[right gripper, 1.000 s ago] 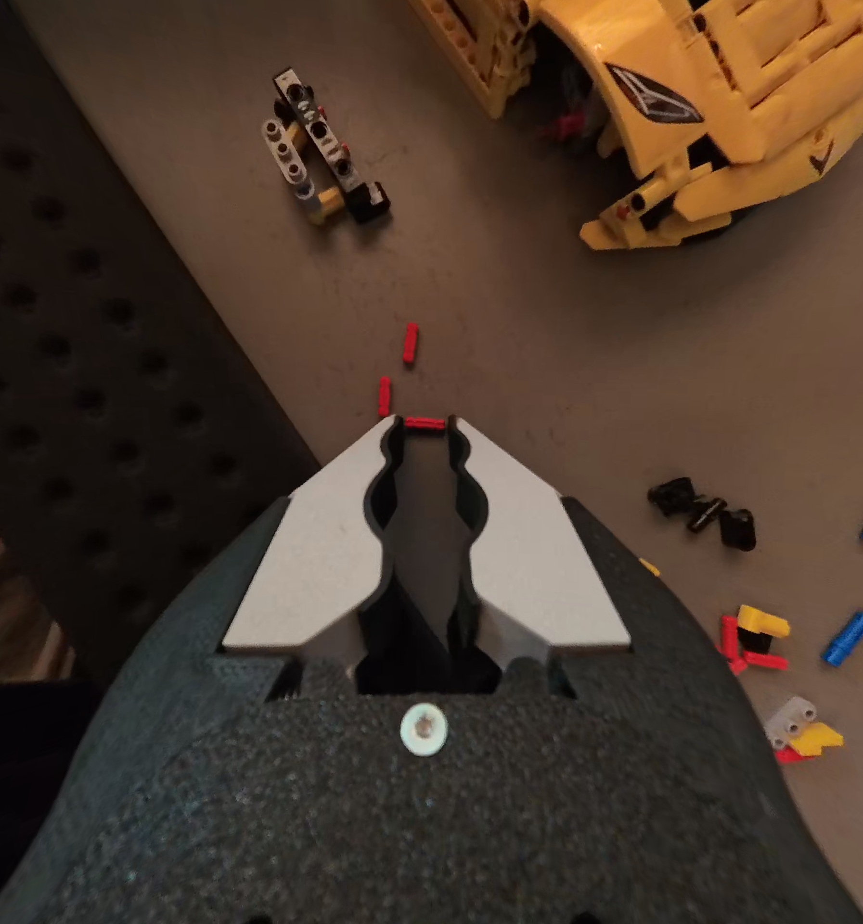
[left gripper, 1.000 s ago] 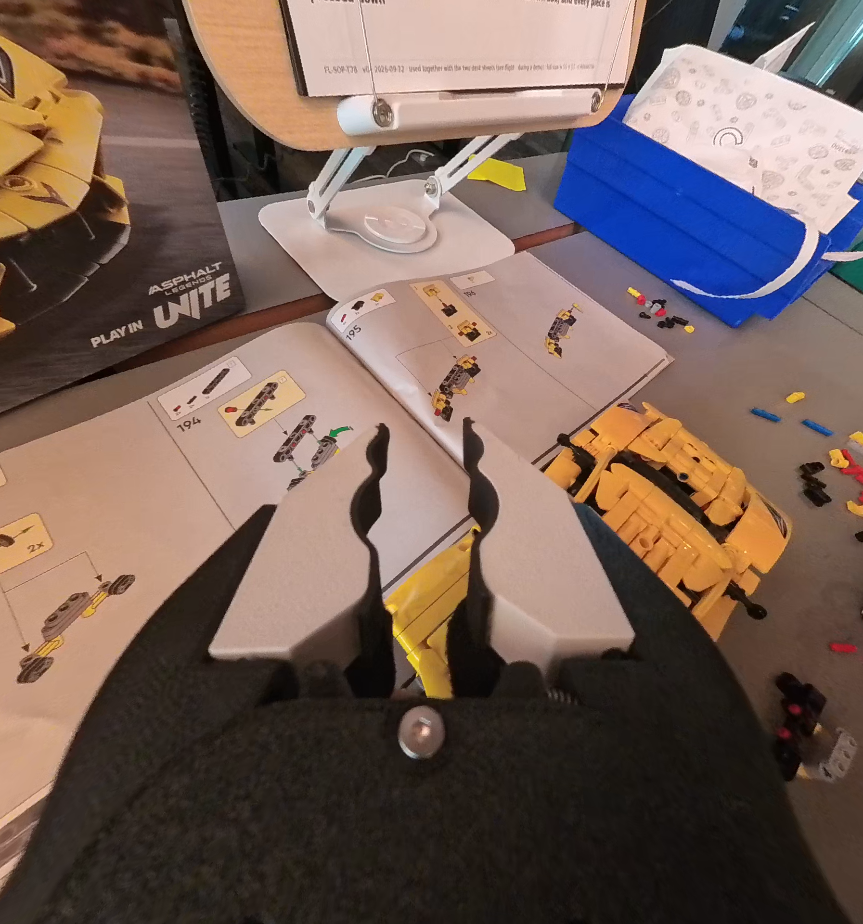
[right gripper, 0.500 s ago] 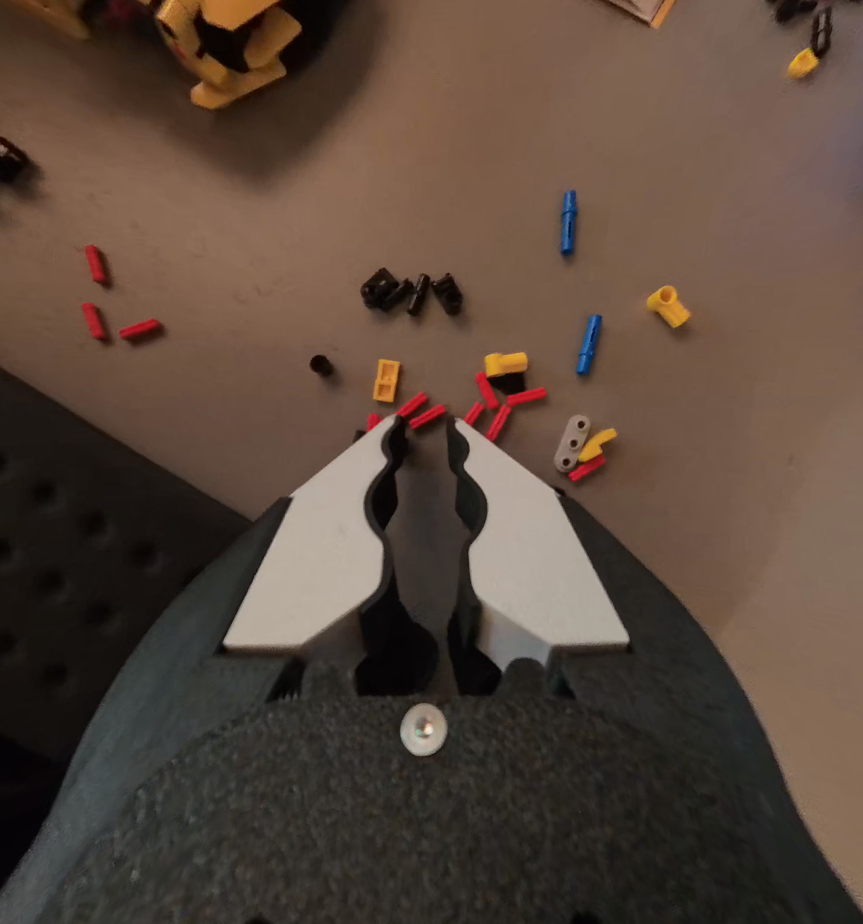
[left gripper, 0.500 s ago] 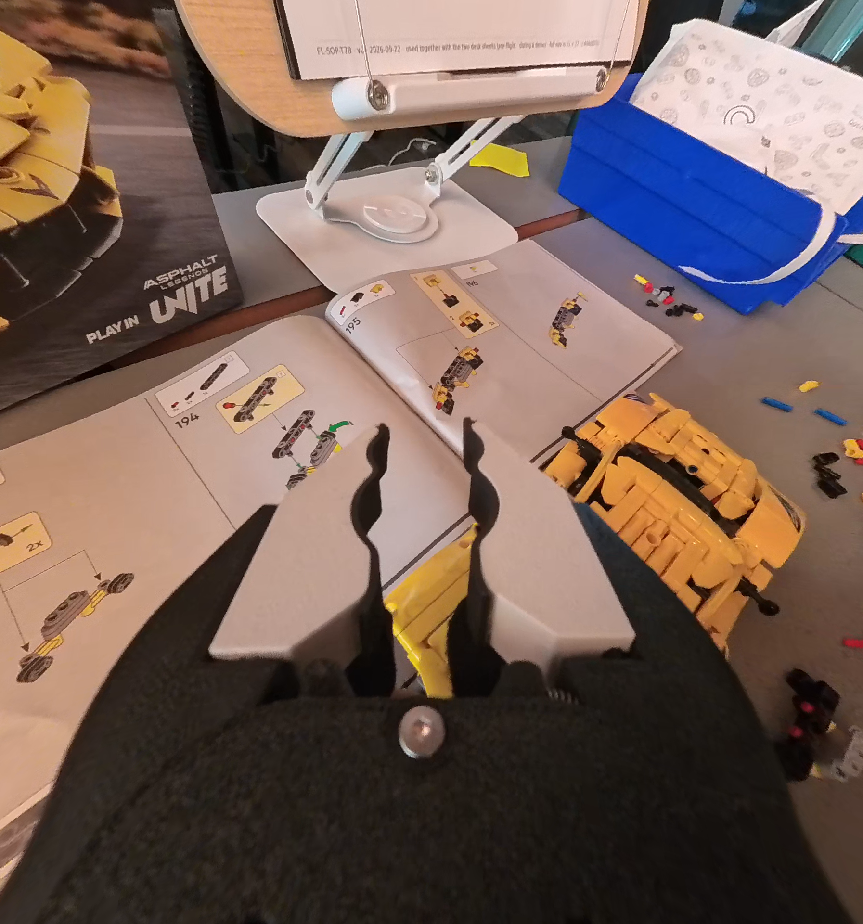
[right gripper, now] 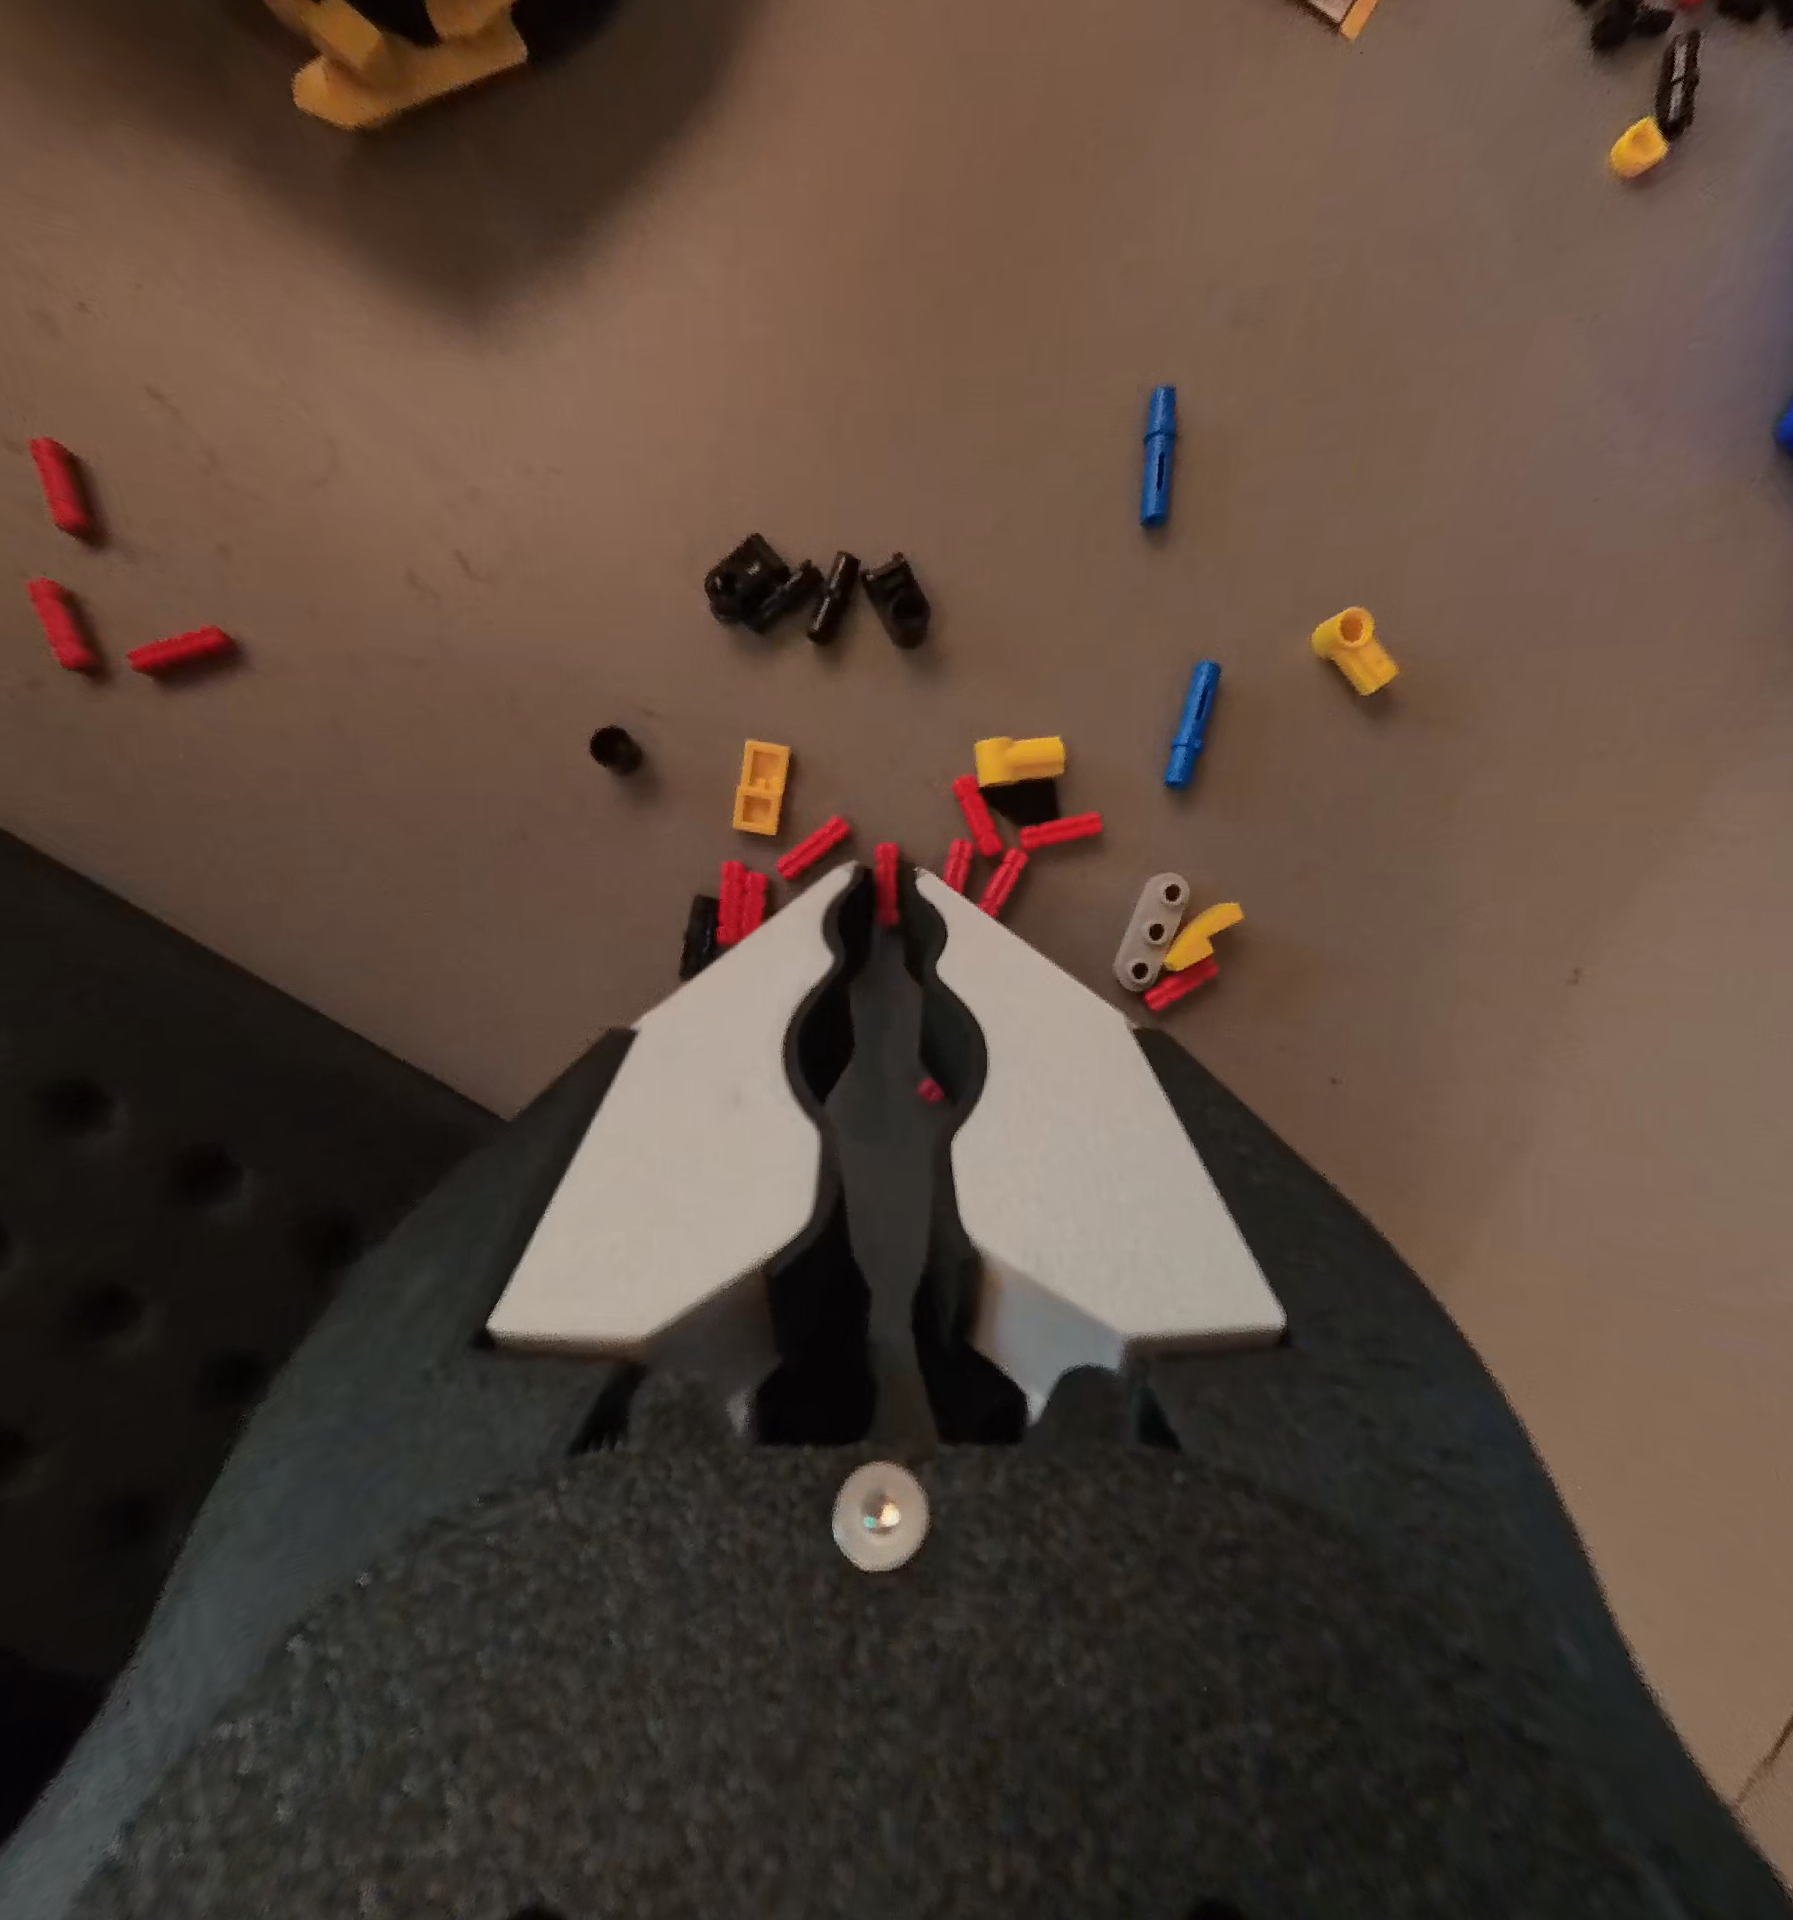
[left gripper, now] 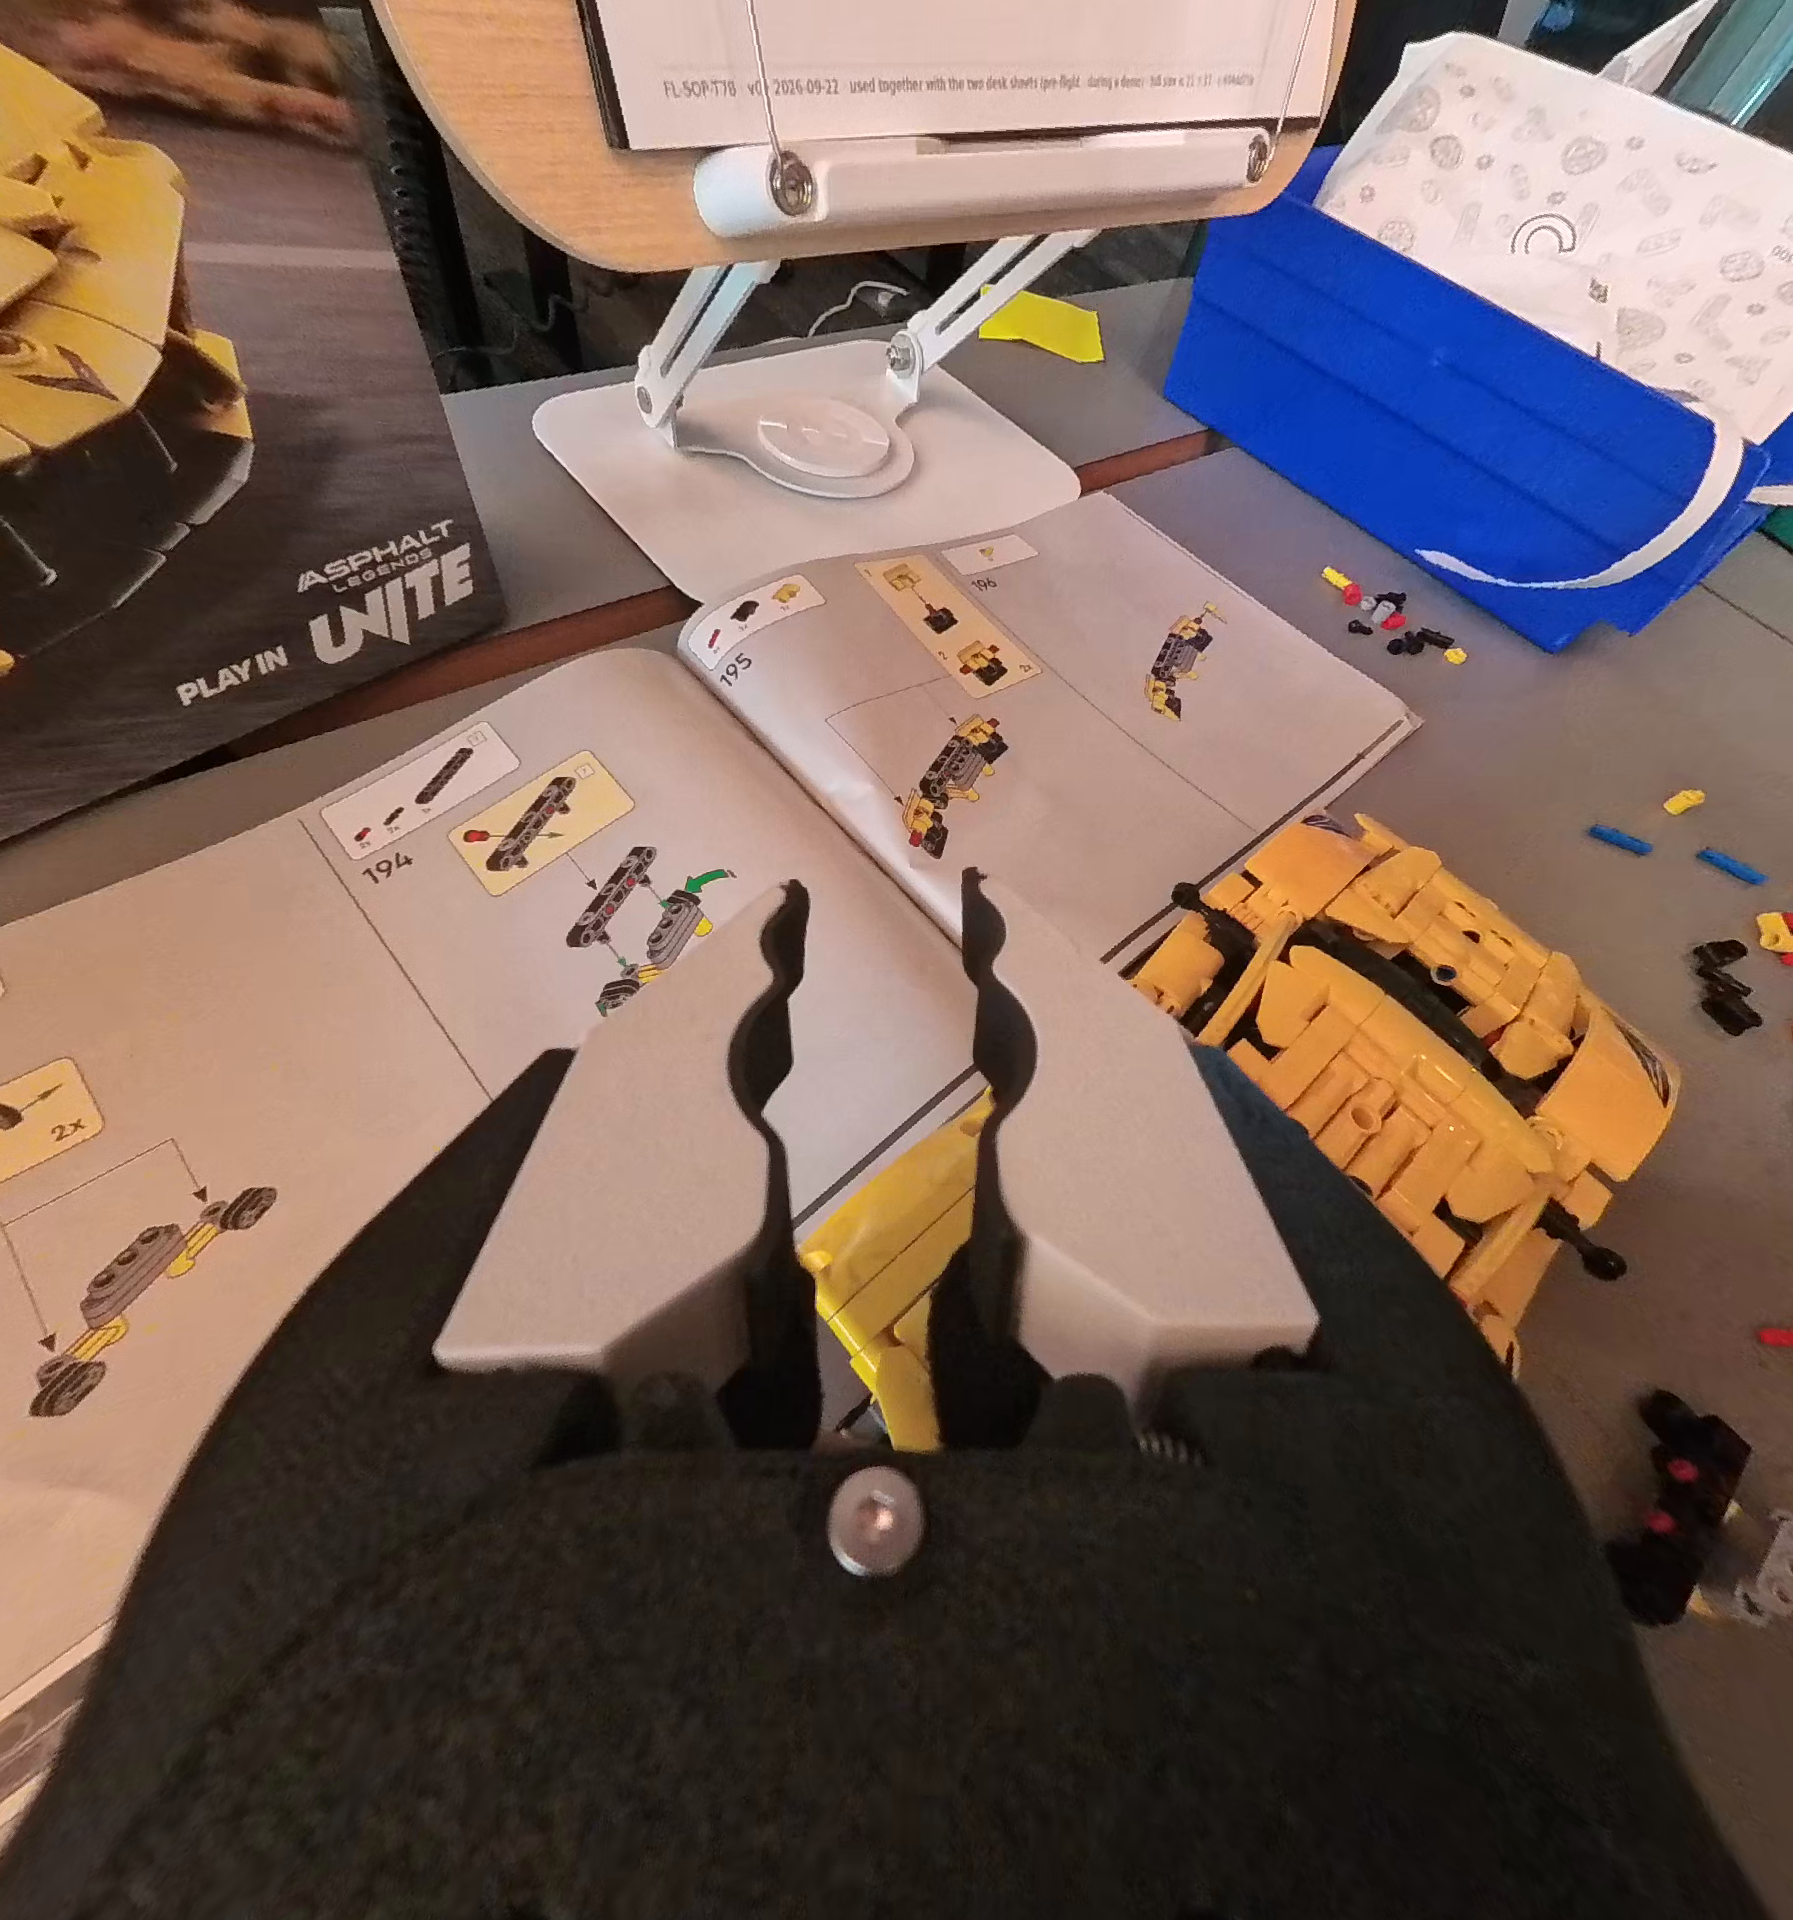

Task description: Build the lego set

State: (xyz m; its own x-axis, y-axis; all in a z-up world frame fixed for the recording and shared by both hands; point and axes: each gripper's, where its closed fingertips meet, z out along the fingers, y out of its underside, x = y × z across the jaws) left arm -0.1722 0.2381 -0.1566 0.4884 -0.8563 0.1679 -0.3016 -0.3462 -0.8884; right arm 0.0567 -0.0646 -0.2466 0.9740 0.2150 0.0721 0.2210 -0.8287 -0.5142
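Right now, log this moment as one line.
right gripper: closing on red pin | left gripper: open, above manual

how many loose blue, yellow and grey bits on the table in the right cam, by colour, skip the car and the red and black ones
blue pins: 2
yellow pieces: 5
grey beam: 1
total: 8
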